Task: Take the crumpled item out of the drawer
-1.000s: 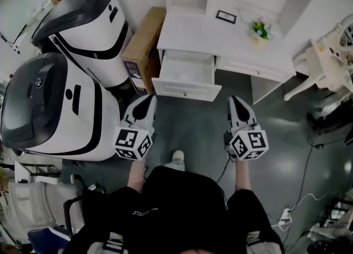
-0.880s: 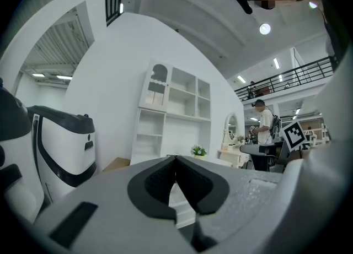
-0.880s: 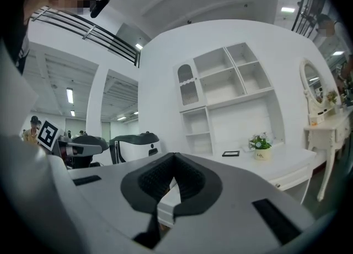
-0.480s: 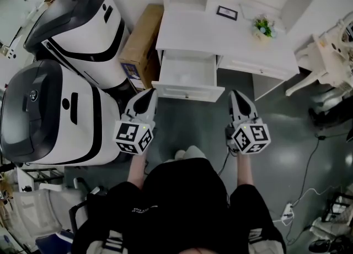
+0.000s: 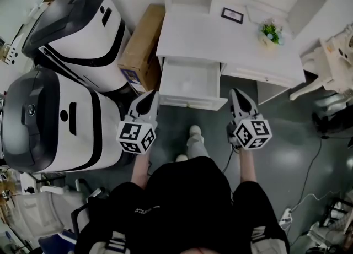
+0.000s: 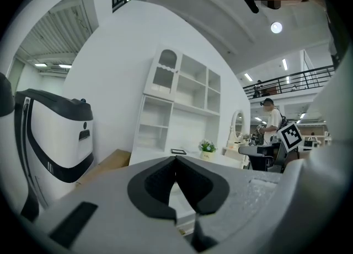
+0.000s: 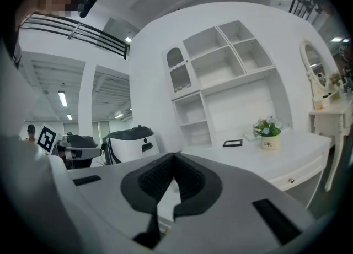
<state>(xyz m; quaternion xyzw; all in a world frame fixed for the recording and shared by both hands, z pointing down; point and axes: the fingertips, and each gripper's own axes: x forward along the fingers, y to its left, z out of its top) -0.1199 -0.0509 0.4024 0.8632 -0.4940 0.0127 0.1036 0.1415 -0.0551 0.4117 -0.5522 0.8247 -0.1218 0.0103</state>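
Hovering both grippers just in front of the open drawer, neither touching it.
- Left gripper: jaw tips pressed together, nothing between them. Sits off the drawer's front-left corner.
- Right gripper: same, jaws fully together and empty. Sits off the drawer's front-right corner.
- The drawer is pulled out of the white desk. From the head view its inside reads plain white, so I can't make out the crumpled item in there.
- Cardboard box stands just left of the drawer, against the desk's side.
- White-and-black machines, two of them, are further left of the drawer, past the box.
- Picture frame and small potted plant are on the desktop, behind and right of the drawer.
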